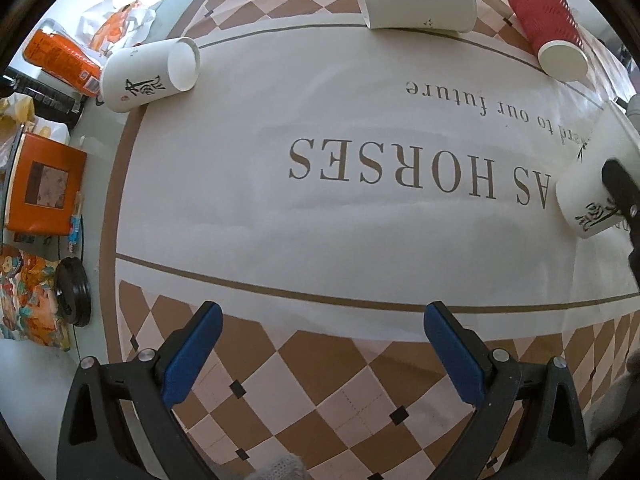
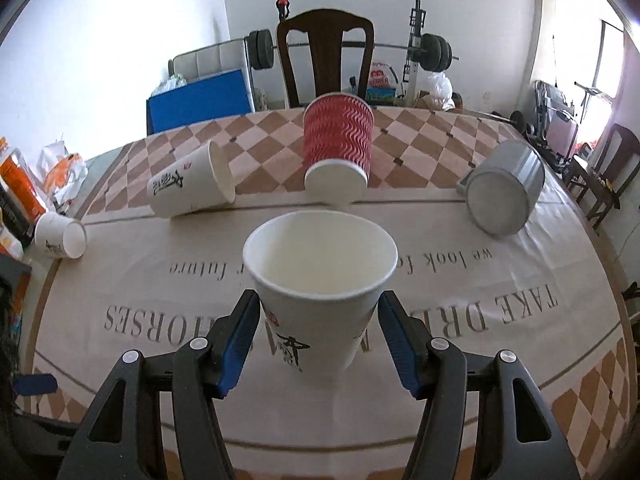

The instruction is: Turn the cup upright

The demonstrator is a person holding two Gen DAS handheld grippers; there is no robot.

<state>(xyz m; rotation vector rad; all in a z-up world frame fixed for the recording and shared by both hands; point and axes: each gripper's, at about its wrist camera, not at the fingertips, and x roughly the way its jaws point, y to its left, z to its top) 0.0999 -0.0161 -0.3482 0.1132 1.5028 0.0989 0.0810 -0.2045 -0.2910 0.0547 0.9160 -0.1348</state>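
Observation:
A white paper cup [image 2: 320, 300] with black calligraphy stands mouth up on the tablecloth between my right gripper's [image 2: 320, 312] blue pads [image 2: 240, 336], which press its sides. It also shows at the right edge of the left wrist view [image 1: 592, 184], with a right finger on it. My left gripper [image 1: 320, 344] is open and empty, low over the checkered border of the cloth. Other cups lie on their sides: a white one [image 2: 192, 184], a small white one [image 2: 60, 236], a red ribbed one [image 2: 338, 152] and a grey one [image 2: 504, 188].
The tablecloth [image 2: 520, 312] has printed lettering and a checkered border. Orange boxes [image 1: 44, 184], packets and a black lid [image 1: 74, 292] lie along the table's left side. A dark wooden chair [image 2: 326, 52] stands behind the table, with a barbell rack beyond.

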